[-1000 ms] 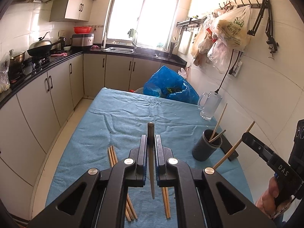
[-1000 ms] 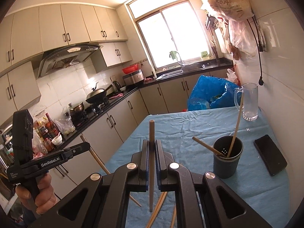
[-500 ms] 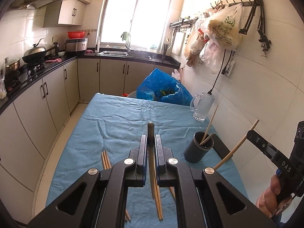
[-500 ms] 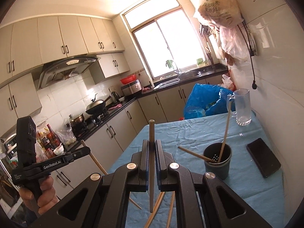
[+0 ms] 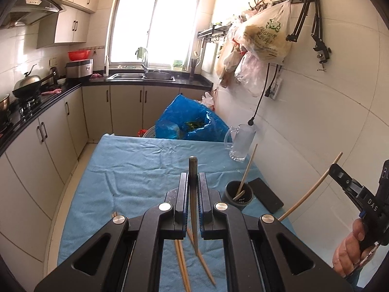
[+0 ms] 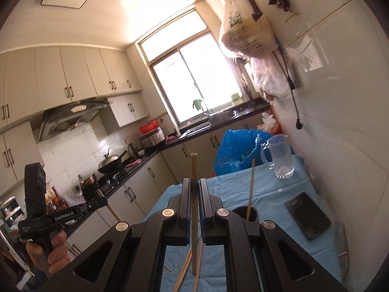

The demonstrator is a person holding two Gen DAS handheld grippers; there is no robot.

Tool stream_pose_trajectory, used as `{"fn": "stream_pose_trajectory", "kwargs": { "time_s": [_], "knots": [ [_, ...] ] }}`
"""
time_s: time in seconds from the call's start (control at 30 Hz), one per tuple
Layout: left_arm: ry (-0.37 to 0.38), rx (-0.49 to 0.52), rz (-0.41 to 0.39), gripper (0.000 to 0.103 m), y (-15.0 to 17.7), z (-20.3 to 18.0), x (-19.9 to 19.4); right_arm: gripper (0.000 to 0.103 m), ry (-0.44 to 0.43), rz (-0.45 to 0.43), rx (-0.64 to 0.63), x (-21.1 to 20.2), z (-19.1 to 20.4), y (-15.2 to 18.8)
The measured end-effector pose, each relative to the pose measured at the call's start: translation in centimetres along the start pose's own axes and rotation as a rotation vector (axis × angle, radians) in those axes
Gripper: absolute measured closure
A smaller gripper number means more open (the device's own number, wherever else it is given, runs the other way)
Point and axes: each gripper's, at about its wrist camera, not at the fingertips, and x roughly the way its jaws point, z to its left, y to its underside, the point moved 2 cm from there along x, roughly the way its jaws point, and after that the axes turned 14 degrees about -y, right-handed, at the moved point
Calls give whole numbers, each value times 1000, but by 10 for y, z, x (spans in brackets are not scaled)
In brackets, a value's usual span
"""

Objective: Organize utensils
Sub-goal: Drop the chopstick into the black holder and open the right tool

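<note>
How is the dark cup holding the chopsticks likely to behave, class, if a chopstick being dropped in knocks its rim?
The dark cup looks small and probably light, so it may slide on the blue cloth. The chopstick leaning well above its rim probably raises the tipping risk. Its wide base should help somewhat.

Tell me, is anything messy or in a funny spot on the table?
Yes. Loose chopsticks lie scattered and crossed on the blue cloth instead of standing in the dark cup, which holds only a couple. A black phone also lies right beside the cup, an odd spot among utensils.
</note>
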Motion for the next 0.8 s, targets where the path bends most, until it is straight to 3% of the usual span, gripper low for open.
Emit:
{"fn": "stream_pose_trajectory", "kwargs": {
  "time_s": [0.43,0.8],
  "knots": [
    [51,22,-19,97,-58,-31,27,97,61,-87,-28,-18,-16,-45],
    [142,1,-49,97,-101,-57,68,97,151,-72,-62,25,-45,-67]
  ]
}}
